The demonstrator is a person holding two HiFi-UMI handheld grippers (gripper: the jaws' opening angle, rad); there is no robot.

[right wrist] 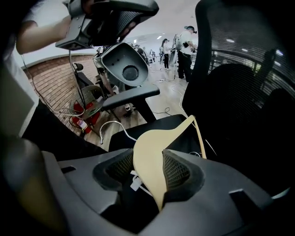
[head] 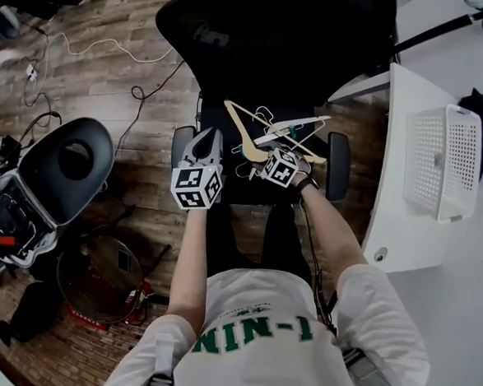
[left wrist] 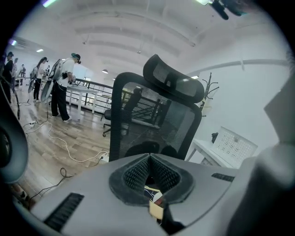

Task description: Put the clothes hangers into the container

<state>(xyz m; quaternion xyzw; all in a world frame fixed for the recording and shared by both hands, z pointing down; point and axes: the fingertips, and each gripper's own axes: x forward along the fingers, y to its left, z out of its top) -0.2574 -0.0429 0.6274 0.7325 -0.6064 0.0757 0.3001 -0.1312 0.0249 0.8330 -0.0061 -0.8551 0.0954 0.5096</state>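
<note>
With our right gripper [right wrist: 148, 161] pinching the cream wooden hanger [right wrist: 150, 140] above the black chair [head: 277, 34] and our left gripper [left wrist: 150, 161] pressed together alongside, we should swing right and lower it hook-first into the white basket [head: 466, 162].

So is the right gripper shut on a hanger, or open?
Shut: in its own view, the right gripper presses both flat sides of the cream hanger.
</note>
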